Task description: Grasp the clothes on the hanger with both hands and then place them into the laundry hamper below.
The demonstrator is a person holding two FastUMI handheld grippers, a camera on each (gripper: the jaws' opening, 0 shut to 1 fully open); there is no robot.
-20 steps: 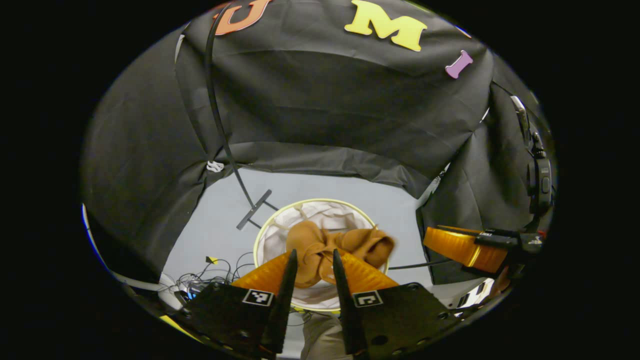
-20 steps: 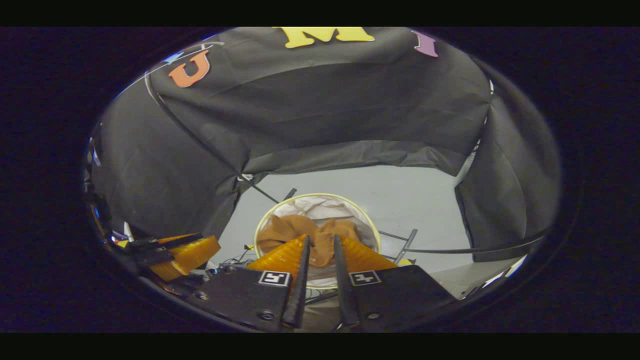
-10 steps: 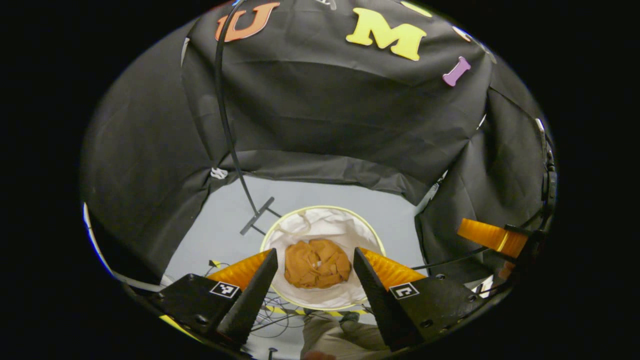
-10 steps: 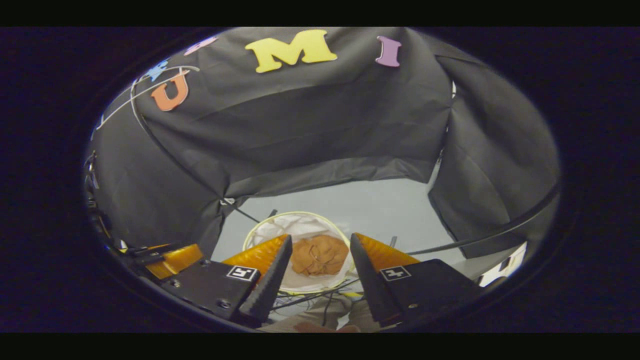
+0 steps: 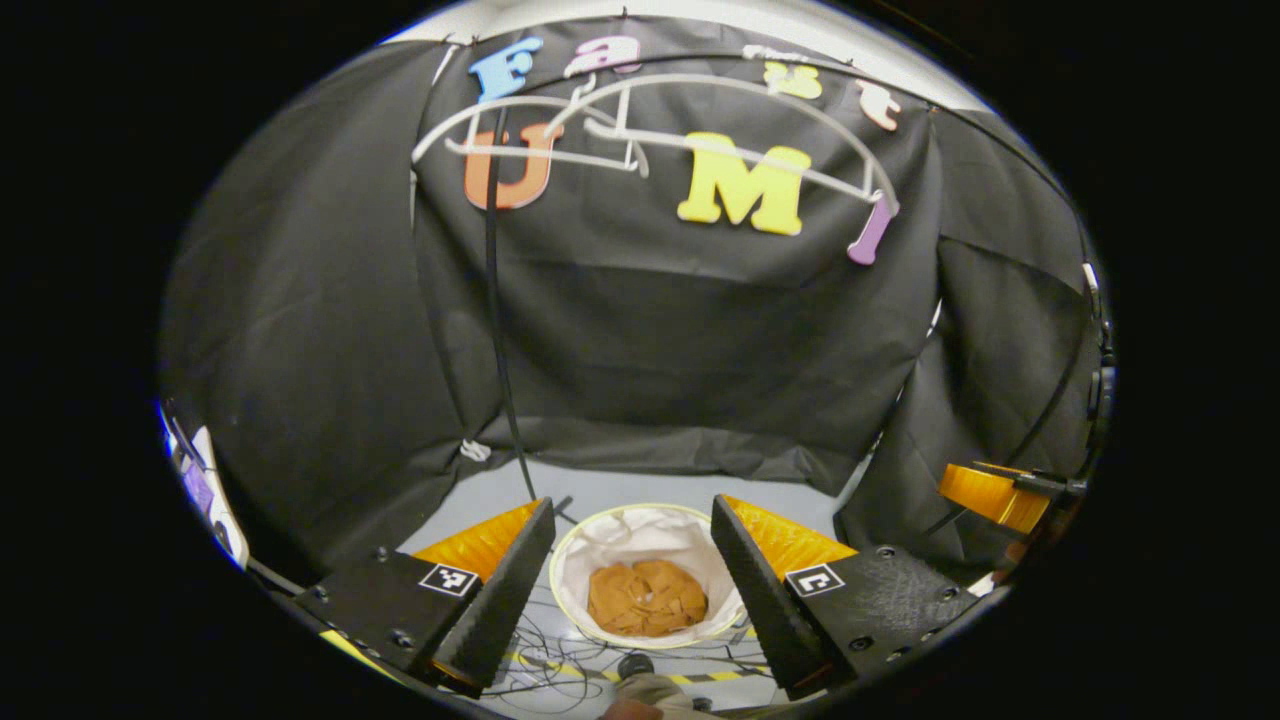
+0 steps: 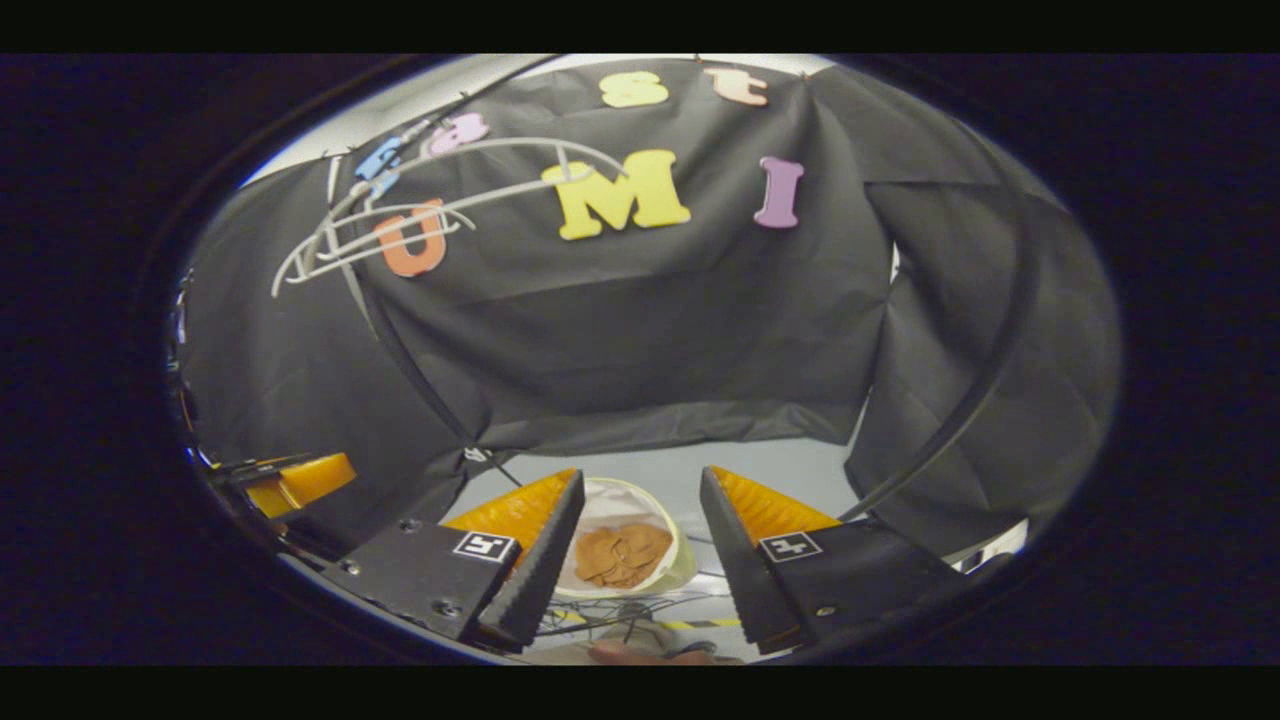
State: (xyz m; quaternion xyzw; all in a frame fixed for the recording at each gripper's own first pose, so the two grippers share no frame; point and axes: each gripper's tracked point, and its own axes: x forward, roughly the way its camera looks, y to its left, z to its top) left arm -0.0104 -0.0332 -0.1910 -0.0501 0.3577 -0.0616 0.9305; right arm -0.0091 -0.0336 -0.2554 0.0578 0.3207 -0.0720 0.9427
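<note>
Down below both grippers sits the laundry hamper (image 5: 575, 540), a round white-lined bag with a pale yellow rim, standing on the grey floor (image 5: 600, 490). Bunched in its bottom lie the clothes (image 5: 646, 598), a crumpled rust-orange bundle wholly inside the rim. Well above the hamper, against the black booth wall, hangs a bare white hanger (image 5: 640, 130).

From its own view, the left gripper (image 5: 632, 585) has its two orange-and-black fingers spread wide with nothing between them, framing the hamper. In the right gripper view, the right gripper (image 6: 640, 555) is likewise spread wide and empty, above the hamper.

The placing looks done, so little seems left to go wrong. Loose black cables (image 5: 590, 665) lie on the floor just beside the hamper; a careless low sweep could snag them or tip the light hamper, spilling the clothes.
</note>
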